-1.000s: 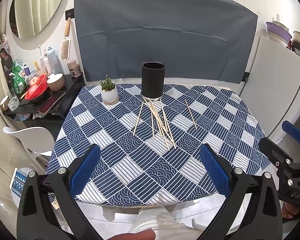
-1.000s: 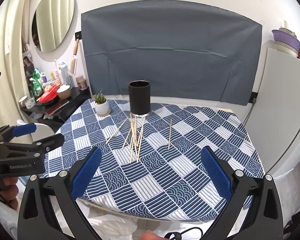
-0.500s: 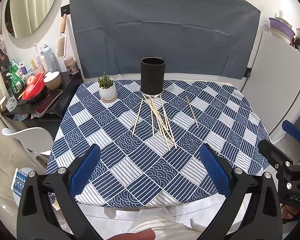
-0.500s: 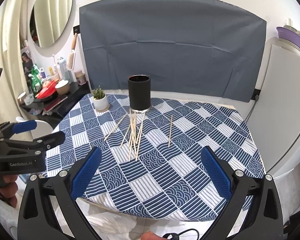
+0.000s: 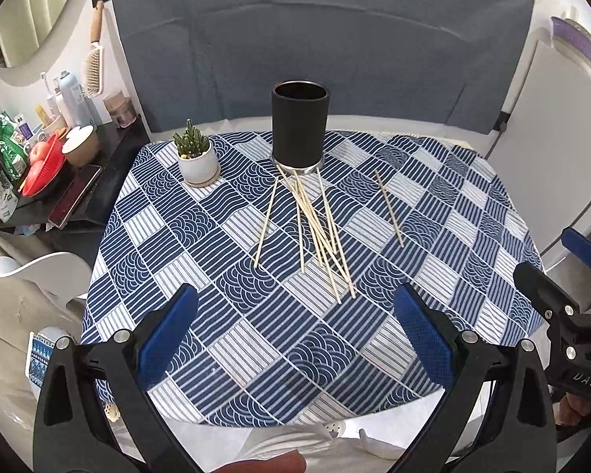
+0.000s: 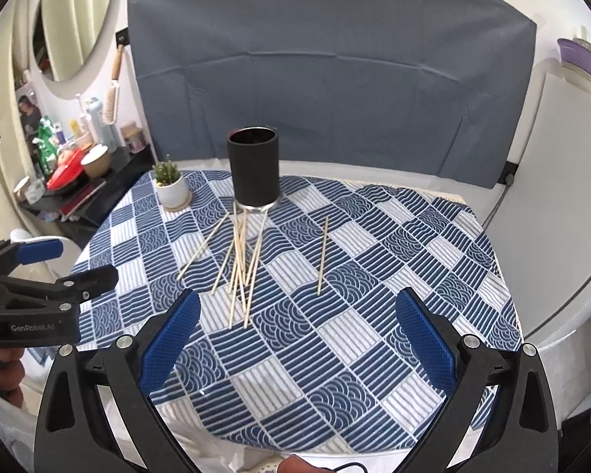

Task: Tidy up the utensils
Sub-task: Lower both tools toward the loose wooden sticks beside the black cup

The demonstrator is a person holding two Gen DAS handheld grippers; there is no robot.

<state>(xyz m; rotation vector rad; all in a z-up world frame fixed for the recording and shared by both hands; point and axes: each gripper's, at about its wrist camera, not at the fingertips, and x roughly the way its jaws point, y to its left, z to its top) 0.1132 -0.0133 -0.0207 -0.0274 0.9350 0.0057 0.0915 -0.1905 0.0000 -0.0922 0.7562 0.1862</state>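
A black cylindrical holder [image 5: 300, 130] [image 6: 253, 168] stands upright at the back middle of the table. In front of it several thin wooden sticks [image 5: 319, 232] [image 6: 240, 260] lie in a loose crossed pile on the blue patterned cloth. One single stick [image 5: 389, 207] [image 6: 322, 254] lies apart to the right. My left gripper [image 5: 295, 335] hovers open over the table's near edge, short of the pile. My right gripper [image 6: 295, 339] is open too, above the near part of the table, nothing between its blue pads.
A small cactus in a white pot [image 5: 197, 155] [image 6: 171, 187] stands left of the holder. A dark side shelf [image 5: 78, 197] with bowls, bottles and a red dish sits left of the table. A white panel [image 6: 563, 216] stands to the right.
Both grippers have moved forward and slightly lower toward the table; the holder and sticks look larger. Nothing on the table has moved.
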